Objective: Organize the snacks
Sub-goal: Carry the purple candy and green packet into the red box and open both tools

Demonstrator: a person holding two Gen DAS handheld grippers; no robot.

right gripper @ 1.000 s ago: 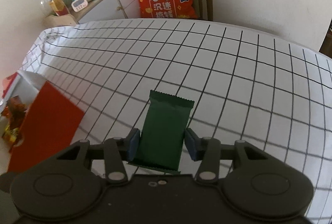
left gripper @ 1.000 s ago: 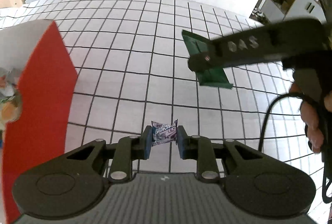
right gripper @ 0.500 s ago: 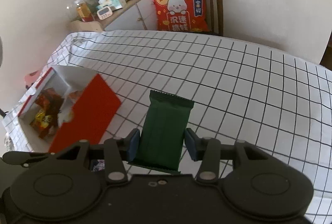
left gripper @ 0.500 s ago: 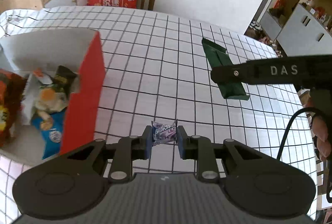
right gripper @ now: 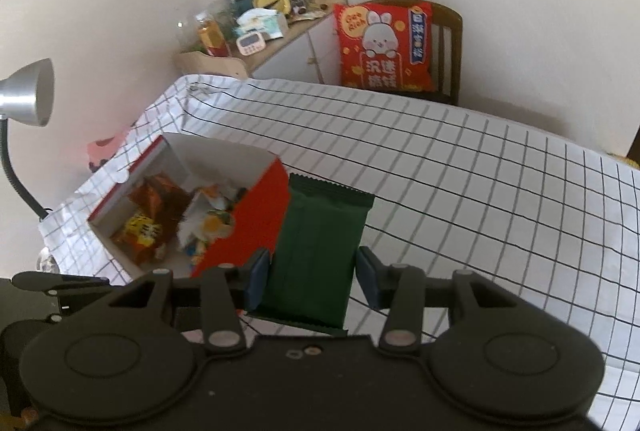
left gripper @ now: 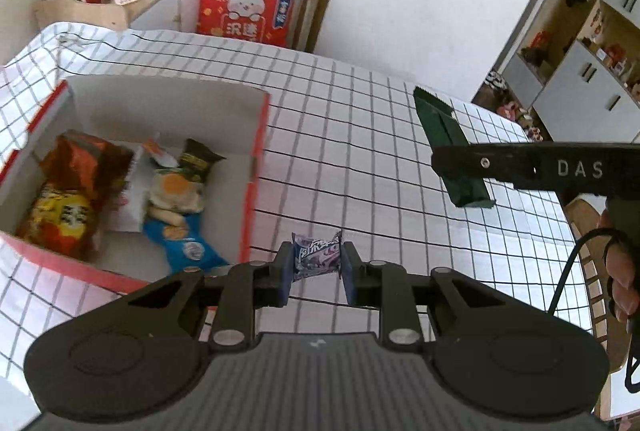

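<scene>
The left gripper (left gripper: 316, 271) is clamped on a small purple candy (left gripper: 317, 256), its fingers (left gripper: 283, 273) pressing the wrapper from both sides, and it hangs above the table (left gripper: 360, 135) just to the right of the red box (left gripper: 256, 159). The candy is clear of the checked cloth, held in the air.

The right gripper (right gripper: 311, 281) grips a dark green packet (right gripper: 320, 247) by its long edges, fingers (right gripper: 258, 277) closed against it. The packet stands out ahead of the gripper, its serrated top edge tilted away, and it too is off the table. From the left wrist camera the same packet (left gripper: 448, 147) shows to the right, sticking out past the black finger marked "DAS", with a hand (left gripper: 622, 279) on the handle below it and a cable looping beside.

The box (right gripper: 264, 215) sits open near the left end of the table, white inside with a divider. One compartment holds orange and yellow bags (left gripper: 68, 191); the other holds a blue bag (left gripper: 184, 243), a dark-topped bag (left gripper: 196, 161) and pale wrappers piled together.

Beyond the table a chair carries a red rabbit cushion (right gripper: 384, 47), next to a cluttered sideboard (right gripper: 256, 27). A silver lamp (right gripper: 28, 95) leans in at the left, and shelves (left gripper: 580, 31) stand at the right.
</scene>
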